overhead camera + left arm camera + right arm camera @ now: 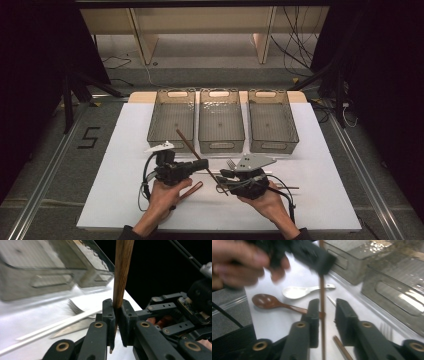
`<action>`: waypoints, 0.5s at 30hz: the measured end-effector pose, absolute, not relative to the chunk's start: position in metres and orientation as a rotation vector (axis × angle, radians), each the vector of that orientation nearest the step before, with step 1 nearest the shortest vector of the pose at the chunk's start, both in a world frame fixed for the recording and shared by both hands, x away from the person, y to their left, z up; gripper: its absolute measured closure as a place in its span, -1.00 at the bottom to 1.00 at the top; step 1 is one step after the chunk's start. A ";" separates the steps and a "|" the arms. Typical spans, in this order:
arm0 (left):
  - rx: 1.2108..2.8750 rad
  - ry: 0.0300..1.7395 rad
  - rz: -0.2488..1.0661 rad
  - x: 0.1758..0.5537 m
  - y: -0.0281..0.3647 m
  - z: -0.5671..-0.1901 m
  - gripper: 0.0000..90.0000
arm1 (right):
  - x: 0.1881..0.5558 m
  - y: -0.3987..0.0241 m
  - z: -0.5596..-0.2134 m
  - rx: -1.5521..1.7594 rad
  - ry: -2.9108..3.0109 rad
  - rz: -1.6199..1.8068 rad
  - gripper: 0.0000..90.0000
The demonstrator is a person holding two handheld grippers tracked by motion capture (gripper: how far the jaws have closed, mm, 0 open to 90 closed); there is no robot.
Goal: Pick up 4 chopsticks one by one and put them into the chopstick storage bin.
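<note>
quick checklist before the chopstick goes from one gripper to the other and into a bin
1. Left gripper clamped on the brown chopstick: ok, jaws shut on it.
2. Right gripper clear of the chopstick: not ok, jaws parted but it runs between them, close against one jaw.
3. Chopstick off the table: ok, it stands tilted in the high view.
4. Three bins free to receive: ok, the left bin looks empty, like the other two.
5. Other cutlery out of the path: cannot tell; a fork, a white spoon and a brown spoon lie close by.
</note>
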State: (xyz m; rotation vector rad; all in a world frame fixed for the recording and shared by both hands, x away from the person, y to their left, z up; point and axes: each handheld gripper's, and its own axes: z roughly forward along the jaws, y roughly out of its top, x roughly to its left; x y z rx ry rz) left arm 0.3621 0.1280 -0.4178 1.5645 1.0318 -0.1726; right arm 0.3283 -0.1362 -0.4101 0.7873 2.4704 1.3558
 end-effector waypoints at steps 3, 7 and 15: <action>1.565 1.051 -0.117 0.368 0.146 -0.411 0.86 | 0.328 -0.149 -0.413 0.822 2.470 1.336 0.36; 1.547 1.088 -0.076 0.380 0.169 -0.401 0.86 | 0.324 -0.165 -0.416 0.854 2.445 1.318 0.12; 1.522 1.154 -0.041 0.417 0.202 -0.373 0.86 | 0.321 -0.180 -0.420 0.923 2.425 1.303 -0.15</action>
